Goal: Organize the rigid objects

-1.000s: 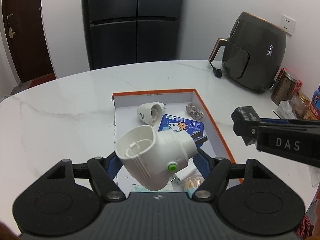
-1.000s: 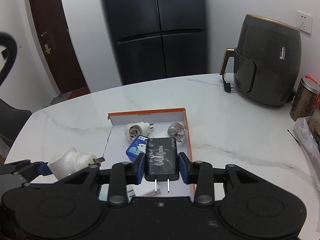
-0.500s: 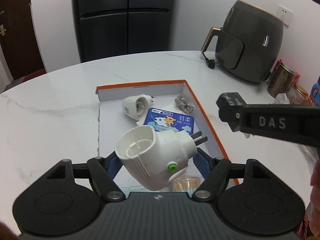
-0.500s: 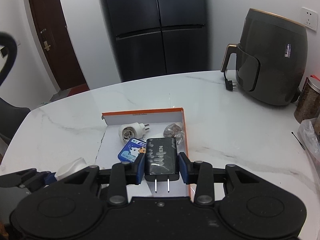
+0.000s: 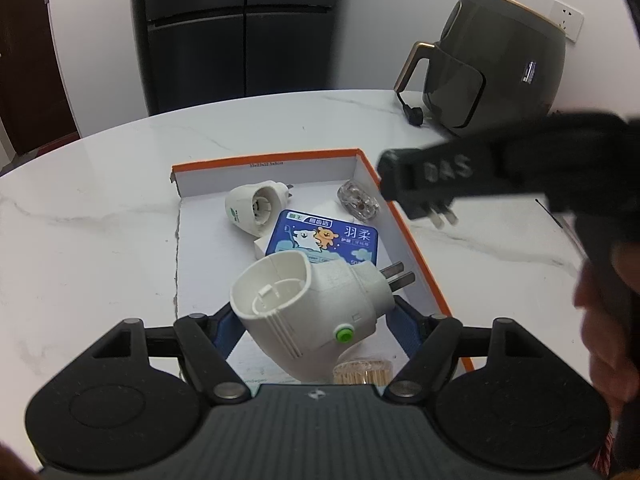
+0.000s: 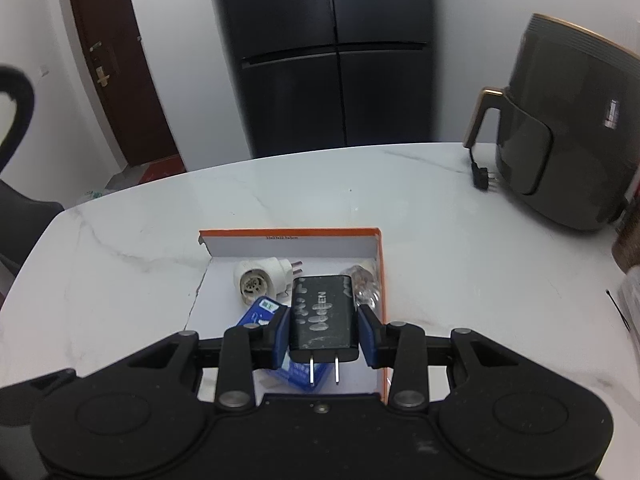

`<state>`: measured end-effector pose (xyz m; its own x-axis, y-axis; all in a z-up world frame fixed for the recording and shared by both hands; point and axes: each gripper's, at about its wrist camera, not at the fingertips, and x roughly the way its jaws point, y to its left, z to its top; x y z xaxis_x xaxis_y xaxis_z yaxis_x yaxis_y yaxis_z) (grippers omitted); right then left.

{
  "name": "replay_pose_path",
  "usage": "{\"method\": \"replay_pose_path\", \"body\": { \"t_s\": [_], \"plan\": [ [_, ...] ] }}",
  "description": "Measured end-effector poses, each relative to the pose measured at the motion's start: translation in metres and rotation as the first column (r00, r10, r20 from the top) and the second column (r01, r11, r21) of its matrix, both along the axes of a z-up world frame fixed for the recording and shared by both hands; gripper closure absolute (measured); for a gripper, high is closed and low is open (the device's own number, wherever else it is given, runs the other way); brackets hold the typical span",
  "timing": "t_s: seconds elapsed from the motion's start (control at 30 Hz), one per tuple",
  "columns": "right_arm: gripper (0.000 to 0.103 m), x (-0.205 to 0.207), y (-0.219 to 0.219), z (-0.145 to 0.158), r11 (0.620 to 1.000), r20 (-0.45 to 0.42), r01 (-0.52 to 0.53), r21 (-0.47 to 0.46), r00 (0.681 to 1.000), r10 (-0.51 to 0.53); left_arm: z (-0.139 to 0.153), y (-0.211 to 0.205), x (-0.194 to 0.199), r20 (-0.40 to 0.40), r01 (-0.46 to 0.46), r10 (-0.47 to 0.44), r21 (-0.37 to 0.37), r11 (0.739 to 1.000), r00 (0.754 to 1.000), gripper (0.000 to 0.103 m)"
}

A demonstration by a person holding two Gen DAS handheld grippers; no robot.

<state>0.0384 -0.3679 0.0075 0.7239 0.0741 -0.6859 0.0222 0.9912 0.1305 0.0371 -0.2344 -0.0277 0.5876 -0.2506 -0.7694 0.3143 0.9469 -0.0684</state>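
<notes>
Even, soft indoor light; mild glare on marble table (image 5: 100,208). Fisheye bending and dark corners. Motion-blurred right gripper (image 5: 416,188) at 3 o'clock.

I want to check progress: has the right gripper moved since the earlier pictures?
Yes. In the left wrist view the right gripper with its black charger has come leftwards, now over the orange box's right rim.

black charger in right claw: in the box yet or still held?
Held, not in the box. Black two-prong charger sits clamped between the right claw's blue pads, above the orange-rimmed cardboard box.
</notes>
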Motion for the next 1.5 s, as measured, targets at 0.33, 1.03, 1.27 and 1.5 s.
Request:
{"method": "replay_pose_path", "body": {
  "t_s": [0.33, 1.03, 1.27, 1.5],
  "plan": [
    [0.045, 0.032, 0.000, 0.002, 1.000, 0.056, -0.013, -0.008, 0.998, 0.014, -0.005, -0.002, 0.006, -0.026, 0.003, -0.004, -0.015, 1.000, 1.000, 0.027],
    [0.037, -0.069, -0.029, 0.019, 0.992, 0.102, 0.128, -0.012, 0.987, -0.127, 0.004, -0.017, -0.016, 0.004, 0.003, -0.003, 0.031, 1.000, 1.000, 0.004],
    [0.033, -0.099, -0.024, 0.026, 0.991, 0.105, 0.135, -0.005, 0.985, -0.134, 0.027, 0.006, -0.034, 0.018, -0.130, 0.129, 0.061, 0.990, 0.991, 0.000],
    [0.031, -0.130, -0.022, 0.018, 0.993, 0.074, 0.116, -0.004, 0.991, -0.116, 0.035, 0.024, -0.060, -0.007, -0.187, 0.188, 0.087, 0.979, 0.982, 0.000]
  ]
}}
